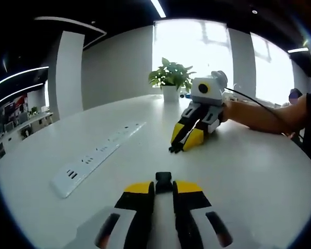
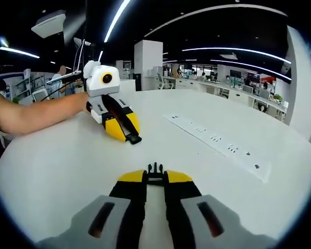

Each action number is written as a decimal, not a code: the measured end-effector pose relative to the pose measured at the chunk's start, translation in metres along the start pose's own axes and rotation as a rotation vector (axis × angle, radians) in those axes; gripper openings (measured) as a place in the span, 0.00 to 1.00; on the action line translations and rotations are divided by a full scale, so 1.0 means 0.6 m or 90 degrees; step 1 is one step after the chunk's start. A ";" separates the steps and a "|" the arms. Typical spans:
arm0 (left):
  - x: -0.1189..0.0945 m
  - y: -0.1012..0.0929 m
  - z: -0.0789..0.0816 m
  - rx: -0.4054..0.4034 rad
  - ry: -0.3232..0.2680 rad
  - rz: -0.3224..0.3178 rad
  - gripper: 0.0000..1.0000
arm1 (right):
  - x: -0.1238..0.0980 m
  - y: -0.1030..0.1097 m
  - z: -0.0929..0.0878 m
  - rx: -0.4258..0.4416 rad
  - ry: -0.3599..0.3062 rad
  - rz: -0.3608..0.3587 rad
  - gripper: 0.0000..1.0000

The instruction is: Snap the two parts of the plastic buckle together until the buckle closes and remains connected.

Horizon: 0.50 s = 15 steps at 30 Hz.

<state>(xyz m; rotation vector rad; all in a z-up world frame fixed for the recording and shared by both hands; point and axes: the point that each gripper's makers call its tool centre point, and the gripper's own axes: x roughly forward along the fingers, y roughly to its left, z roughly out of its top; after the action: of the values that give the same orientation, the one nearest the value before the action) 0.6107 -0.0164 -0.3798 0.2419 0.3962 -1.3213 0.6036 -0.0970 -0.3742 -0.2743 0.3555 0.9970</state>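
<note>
While the two buckle halves are apart, each is clamped in its own gripper above the round white table (image 1: 249, 171). At the bottom of the left gripper view, the left gripper (image 1: 163, 188) has its yellow-tipped jaws closed on a black buckle part (image 1: 163, 181), a blocky piece that protrudes from between the tips. At the bottom of the right gripper view, the right gripper (image 2: 155, 178) has its jaws closed on the pronged buckle part (image 2: 155, 170), whose small black prongs point forward past the tips.

Each gripper also appears in the opposite view, well apart from that view's own jaws. The left gripper view shows the right gripper resting low on the table at centre right with a small black piece at its tips, held by a person's forearm (image 1: 254, 115). The right gripper view shows the left gripper at upper left, tips down near the table surface, with a black piece at its end.

A white recessed power strip (image 1: 96, 155) runs along the tabletop beside the working area. A potted green plant (image 1: 170, 79) stands at the far table edge before a bright window (image 1: 197, 46). Office desks (image 2: 223, 88) are visible beyond the table.
</note>
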 end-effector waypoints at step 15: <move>0.000 0.000 0.001 0.002 0.000 0.002 0.12 | 0.004 0.000 0.005 -0.005 -0.004 0.008 0.14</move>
<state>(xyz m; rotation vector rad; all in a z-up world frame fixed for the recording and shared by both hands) 0.6108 -0.0166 -0.3791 0.2451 0.3931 -1.3197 0.6053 -0.0944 -0.3726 -0.2761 0.3489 1.0107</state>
